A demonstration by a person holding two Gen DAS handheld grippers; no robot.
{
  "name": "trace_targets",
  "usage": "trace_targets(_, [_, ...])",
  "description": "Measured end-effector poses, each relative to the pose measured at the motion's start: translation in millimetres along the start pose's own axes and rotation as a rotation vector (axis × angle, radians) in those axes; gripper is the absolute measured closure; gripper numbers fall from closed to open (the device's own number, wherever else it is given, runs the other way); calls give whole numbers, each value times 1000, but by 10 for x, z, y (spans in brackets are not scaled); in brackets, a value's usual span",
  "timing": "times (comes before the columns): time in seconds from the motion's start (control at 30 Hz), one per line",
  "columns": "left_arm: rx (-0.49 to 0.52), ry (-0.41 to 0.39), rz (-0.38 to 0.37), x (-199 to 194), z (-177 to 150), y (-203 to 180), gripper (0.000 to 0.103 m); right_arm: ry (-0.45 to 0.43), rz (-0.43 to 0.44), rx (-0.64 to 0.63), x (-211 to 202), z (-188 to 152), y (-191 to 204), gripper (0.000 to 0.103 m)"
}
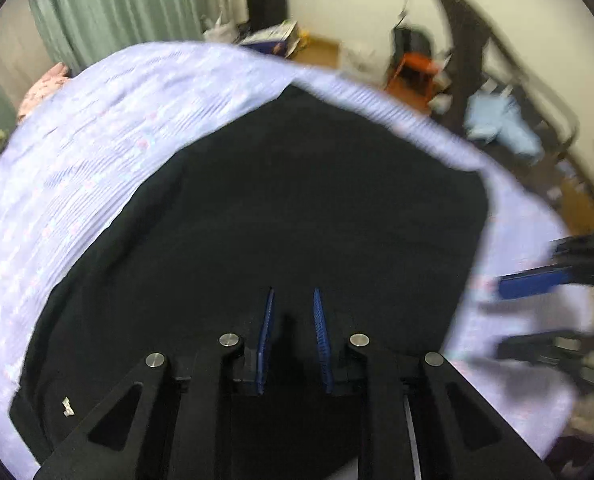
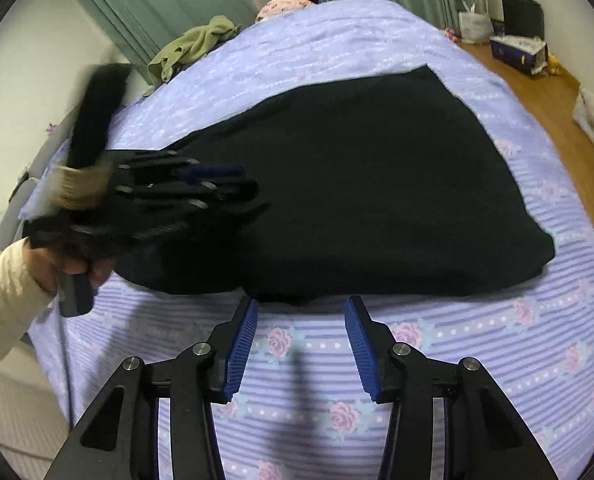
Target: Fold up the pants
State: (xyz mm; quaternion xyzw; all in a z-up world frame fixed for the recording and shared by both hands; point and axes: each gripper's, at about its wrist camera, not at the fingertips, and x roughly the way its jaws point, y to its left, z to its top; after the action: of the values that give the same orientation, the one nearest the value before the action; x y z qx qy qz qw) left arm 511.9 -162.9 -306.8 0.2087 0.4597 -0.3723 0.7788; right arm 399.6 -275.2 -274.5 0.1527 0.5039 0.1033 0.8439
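The black pants [image 2: 357, 184] lie folded in a compact flat shape on a bed with a lilac striped floral sheet [image 2: 477, 360]. In the left wrist view the pants [image 1: 297, 200] fill the middle. My left gripper [image 1: 293, 300] hovers over the pants' near end, jaws a little apart, nothing between them; it also shows in the right wrist view [image 2: 233, 184] at the pants' left end. My right gripper [image 2: 301, 312] is open and empty, just short of the pants' near edge; it shows blurred at the right in the left wrist view [image 1: 509, 312].
An olive green cloth [image 2: 193, 44] and a pink garment [image 2: 285, 2] lie at the bed's far end by green curtains [image 2: 169, 0]. Wooden floor [image 2: 545, 96] with boxes and bags runs along the right. An orange stool [image 1: 415, 68] and a dark frame [image 1: 497, 60] stand beyond the bed.
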Motion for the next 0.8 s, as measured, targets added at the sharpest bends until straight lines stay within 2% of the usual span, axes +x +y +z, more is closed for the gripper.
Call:
trace_targets(0.1, [81,-30,-72,-252,-90,-246,75,9,-12,40,7,-72,-54,56])
trace_targets(0.17, [198,-10,-80,-262,-182,-498,65,16,-19,64,9,-122,-80,56])
trace_targets(0.2, [245,-2,-78,-232,-213,-592,63,20,-19,68,14,-134,-80,56])
trace_targets(0.3, [353,56,-36,22,-302,-786,64,29,-33,61,35,-168,-55,56])
trace_targets(0.33, [358,66,-24,88,-312,-791,72,33,-36,55,25,-165,-66,56])
trace_targets(0.37, [345,69,-23,119,-307,-780,89,35,-41,48,25,-169,-55,56])
trace_targets(0.4, [318,71,-34,131,-291,-738,94,37,-41,42,23,-174,-47,56])
trace_targets(0.53, [83,46,-159,99,-97,-340,96,33,-30,18,-7,-135,-28,56])
trace_targets(0.67, [-61,37,-197,151,19,15,96,3,-1,-2,-16,-4,-11,56])
trace_targets(0.8, [-143,52,-195,298,64,247,96,-33,19,-29,78,224,33,56])
